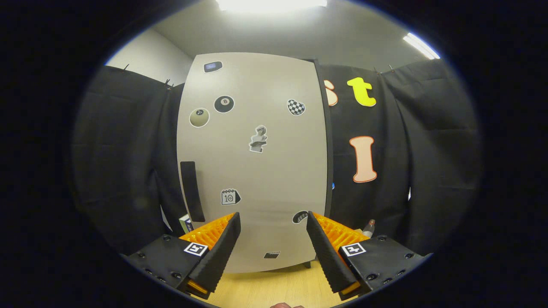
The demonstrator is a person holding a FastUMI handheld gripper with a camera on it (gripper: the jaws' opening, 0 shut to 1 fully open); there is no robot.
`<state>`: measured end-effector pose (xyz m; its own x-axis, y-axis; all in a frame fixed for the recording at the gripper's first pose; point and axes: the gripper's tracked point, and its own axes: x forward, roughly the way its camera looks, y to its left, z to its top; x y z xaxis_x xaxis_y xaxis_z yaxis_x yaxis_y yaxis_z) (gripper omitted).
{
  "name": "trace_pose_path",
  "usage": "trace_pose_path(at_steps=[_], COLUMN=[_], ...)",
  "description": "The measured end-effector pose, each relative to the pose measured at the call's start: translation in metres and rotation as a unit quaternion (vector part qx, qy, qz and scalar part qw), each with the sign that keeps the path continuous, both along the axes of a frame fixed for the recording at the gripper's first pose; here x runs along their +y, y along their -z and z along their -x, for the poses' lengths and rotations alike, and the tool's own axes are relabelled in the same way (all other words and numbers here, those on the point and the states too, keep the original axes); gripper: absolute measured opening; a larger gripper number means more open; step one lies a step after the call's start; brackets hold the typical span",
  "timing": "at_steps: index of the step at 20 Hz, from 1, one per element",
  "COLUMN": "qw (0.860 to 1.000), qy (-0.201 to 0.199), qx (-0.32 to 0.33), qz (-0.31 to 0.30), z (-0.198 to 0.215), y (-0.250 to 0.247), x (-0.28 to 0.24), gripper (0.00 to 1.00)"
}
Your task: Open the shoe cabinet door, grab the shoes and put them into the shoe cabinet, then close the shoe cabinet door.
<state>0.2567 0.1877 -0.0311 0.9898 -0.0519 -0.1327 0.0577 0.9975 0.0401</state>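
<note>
The shoe cabinet stands straight ahead with its pale beige door (257, 162) closed and facing me, covered in several stickers. A black vertical handle (192, 190) runs along the door's left edge, just beyond my left finger. My gripper (272, 222) is open, its two black ribbed fingers (220, 252) spread wide with nothing between them, held a short way in front of the door's lower part. No shoes are visible.
The cabinet rests on a light wooden floor (274, 284). Black cloth walls flank it on both sides. A small box (185, 222) sits by the cabinet's lower left corner, and a bottle (369, 227) stands low at its right.
</note>
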Motion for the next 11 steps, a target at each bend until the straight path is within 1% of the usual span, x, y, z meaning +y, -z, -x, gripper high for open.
trace_pose_path(at_steps=[4,7,9,11], qw=[1.000,1.000,1.000,1.000], qy=[0.004,0.012,0.019,0.012], qx=[0.016,0.013,0.015,0.019], qz=[-0.001,-0.006,0.004,0.018], z=[0.002,0.006,0.010,0.012], y=[0.008,0.000,-0.001,-0.003], x=[-0.005,-0.005,-0.006,-0.003], gripper=[0.97,0.97,0.96,0.96])
